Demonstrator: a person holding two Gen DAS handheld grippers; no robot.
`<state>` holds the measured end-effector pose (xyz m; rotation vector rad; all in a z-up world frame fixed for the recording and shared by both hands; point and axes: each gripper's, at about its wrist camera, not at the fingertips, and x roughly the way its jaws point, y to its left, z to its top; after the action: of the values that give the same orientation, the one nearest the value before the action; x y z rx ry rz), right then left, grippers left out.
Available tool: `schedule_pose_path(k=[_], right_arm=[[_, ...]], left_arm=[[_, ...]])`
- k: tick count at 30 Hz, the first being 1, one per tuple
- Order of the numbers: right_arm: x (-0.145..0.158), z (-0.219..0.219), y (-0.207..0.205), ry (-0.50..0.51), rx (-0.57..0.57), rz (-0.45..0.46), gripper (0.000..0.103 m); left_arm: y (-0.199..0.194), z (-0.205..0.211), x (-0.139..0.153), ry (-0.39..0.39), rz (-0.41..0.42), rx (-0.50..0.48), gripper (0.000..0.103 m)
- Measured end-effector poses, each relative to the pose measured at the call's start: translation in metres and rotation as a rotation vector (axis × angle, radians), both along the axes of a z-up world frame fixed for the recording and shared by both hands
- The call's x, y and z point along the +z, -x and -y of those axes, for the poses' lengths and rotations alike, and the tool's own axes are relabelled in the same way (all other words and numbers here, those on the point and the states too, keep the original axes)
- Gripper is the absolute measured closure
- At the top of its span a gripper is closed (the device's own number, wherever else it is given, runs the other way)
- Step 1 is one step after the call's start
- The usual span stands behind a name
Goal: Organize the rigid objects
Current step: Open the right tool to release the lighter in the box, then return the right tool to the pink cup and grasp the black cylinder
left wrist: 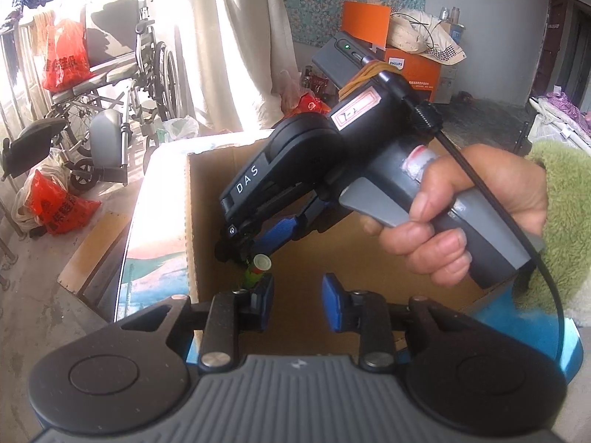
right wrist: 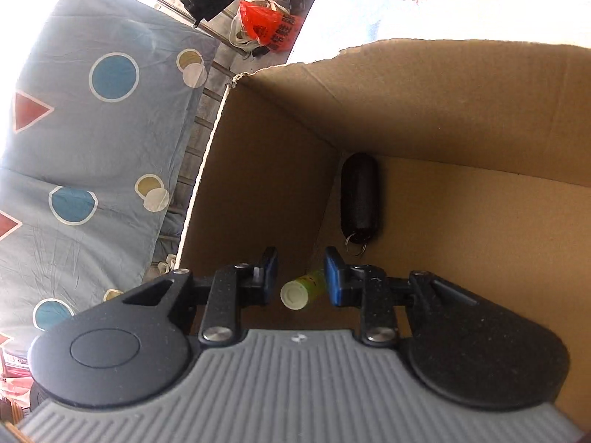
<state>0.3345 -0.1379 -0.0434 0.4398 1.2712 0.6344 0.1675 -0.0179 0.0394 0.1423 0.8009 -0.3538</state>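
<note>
Here the right gripper (right wrist: 300, 277) hangs inside the cardboard box (right wrist: 443, 85), jaws parted, gripping nothing; the small green bottle (right wrist: 303, 288) lies between its fingers at lower centre, long axis along them, white cap nearest. The left gripper (left wrist: 297, 297) waits wide and empty.

Cardboard box (right wrist: 424, 103) holds black key fob (right wrist: 360, 193), green tube (right wrist: 304, 288).

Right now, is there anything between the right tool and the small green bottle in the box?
Nothing visible does. The green bottle lies between the open fingers of the right tool, inside the cardboard box.
</note>
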Motion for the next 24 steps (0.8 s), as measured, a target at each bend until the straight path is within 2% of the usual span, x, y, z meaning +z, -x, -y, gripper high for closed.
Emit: schedule_pose_path(k=[2,6,11,18,21,24], right_arm=[[0.006,0.007,0.003,0.001,-0.020,0.024,0.061],[0.025,0.030,0.015,-0.038,-0.073,0.064,0.061],[0.056,0.068,0.049,-0.089,-0.129,0.137,0.061],[0.100,0.141,0.153,-0.151,-0.181,0.268,0.061],[0.102,0.175,0.210,-0.167,-0.213,0.306,0.061],[0.090,0.193,0.252,-0.147,-0.240,0.309,0.061]], left_arm=[[0.008,0.000,0.004,0.010,0.016,-0.006,0.069],[0.032,0.000,0.014,0.044,0.044,-0.025,0.069],[0.067,0.002,0.024,0.085,0.082,-0.077,0.066],[0.107,0.014,0.016,0.126,0.058,-0.192,0.064],[0.121,0.024,0.005,0.135,0.023,-0.244,0.064],[0.129,0.038,-0.014,0.136,-0.040,-0.295,0.064]])
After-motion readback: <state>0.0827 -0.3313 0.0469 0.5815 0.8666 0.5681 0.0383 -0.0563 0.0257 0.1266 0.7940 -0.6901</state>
